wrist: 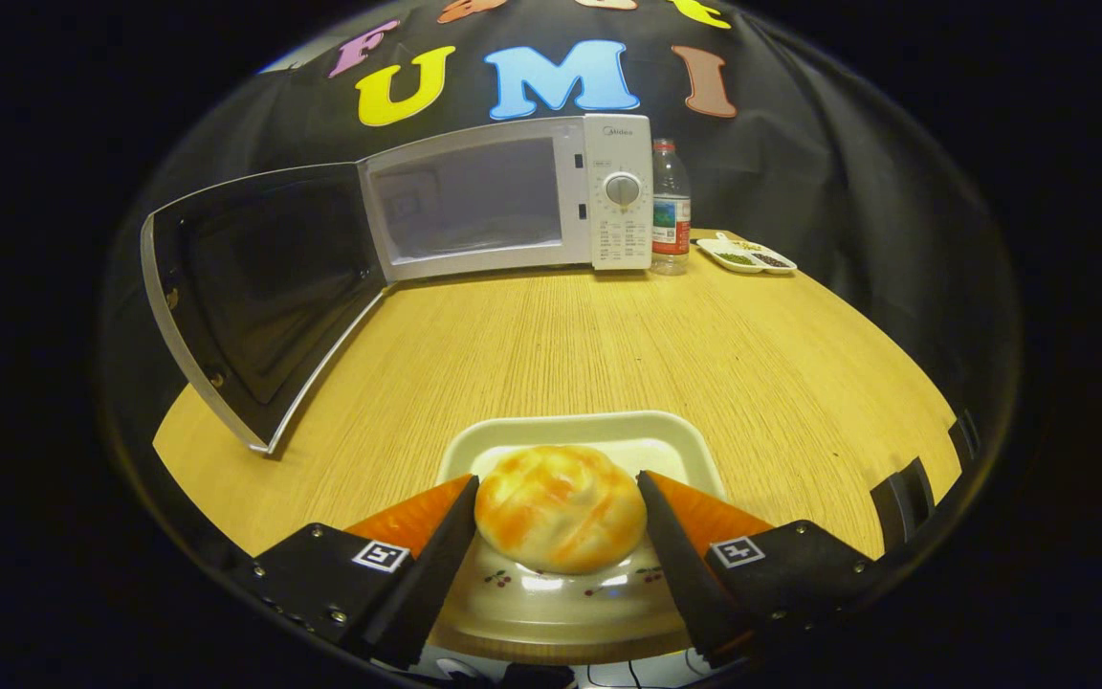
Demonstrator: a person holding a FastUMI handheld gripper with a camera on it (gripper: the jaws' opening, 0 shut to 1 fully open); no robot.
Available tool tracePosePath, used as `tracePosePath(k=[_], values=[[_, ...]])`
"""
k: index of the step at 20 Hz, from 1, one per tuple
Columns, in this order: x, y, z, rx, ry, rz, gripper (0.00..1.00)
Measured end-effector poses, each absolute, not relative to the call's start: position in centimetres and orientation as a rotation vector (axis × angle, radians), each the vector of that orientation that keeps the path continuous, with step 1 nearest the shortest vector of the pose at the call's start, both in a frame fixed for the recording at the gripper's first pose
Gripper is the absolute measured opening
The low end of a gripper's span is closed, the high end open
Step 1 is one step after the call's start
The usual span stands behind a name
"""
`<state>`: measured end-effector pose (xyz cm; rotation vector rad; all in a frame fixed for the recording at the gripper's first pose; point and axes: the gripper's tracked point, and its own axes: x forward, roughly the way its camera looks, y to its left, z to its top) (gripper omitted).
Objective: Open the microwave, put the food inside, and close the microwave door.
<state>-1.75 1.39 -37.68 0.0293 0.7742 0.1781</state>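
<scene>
Now I'm closing the gripper (559, 505) on the bun (561, 507), both fingers pressing its sides above the plate (570, 429). The microwave (513, 196) door (254, 297) is standing wide open, ready for loading.

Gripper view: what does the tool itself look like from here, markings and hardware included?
The gripper has two wedge-shaped fingers tapering forward from black blocky mounts. Each mount carries a small square black-and-white tag on top, and small screws dot the left mount's edge. Thin dark cables run below the fingers. No hand or sleeve visible.
</scene>
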Motion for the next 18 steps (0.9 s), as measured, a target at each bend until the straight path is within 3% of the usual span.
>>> tracePosePath(k=[1,4,18], values=[[-1.6,1.5,-37.6,0.023,0.774,0.185,0.97],[-1.4,1.4,-37.6,0.021,0.784,0.189,0.79],[7.9,5.8,-29.0,0.186,0.605,0.272,0.79]])
